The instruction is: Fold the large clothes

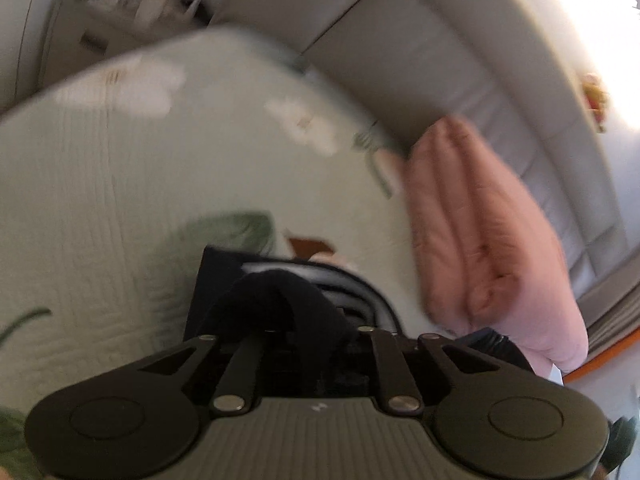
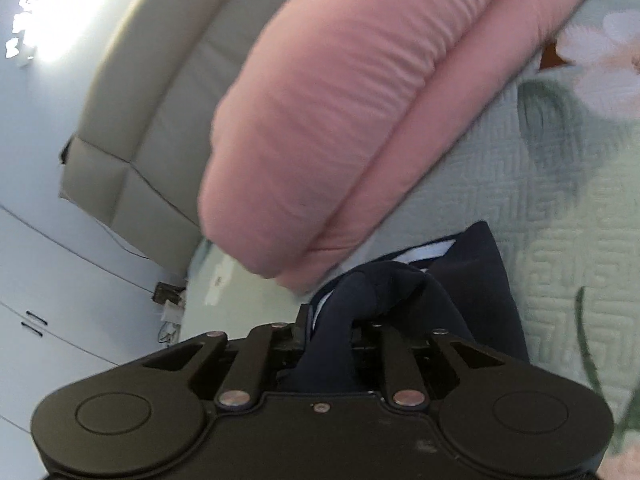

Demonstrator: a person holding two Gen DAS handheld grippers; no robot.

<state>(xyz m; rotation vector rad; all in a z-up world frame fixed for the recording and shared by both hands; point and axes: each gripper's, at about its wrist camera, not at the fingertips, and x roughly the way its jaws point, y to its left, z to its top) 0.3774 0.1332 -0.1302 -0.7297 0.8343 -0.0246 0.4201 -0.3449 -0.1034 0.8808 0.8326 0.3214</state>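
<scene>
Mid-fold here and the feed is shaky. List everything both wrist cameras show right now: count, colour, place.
Dark garment: one, navy with a white stripe, on the bed, bunched in both grippers.
Padded bundle: one, pink, on the bed beside the headboard.
Bedspread: one, pale green quilted with leaf and flower print, covering the bed.
Headboard: one, beige, padded, behind the bed.
Cabinets: white, beyond the bed.
Left gripper: black, shut on the garment.
Right gripper: black, shut on the garment.
</scene>
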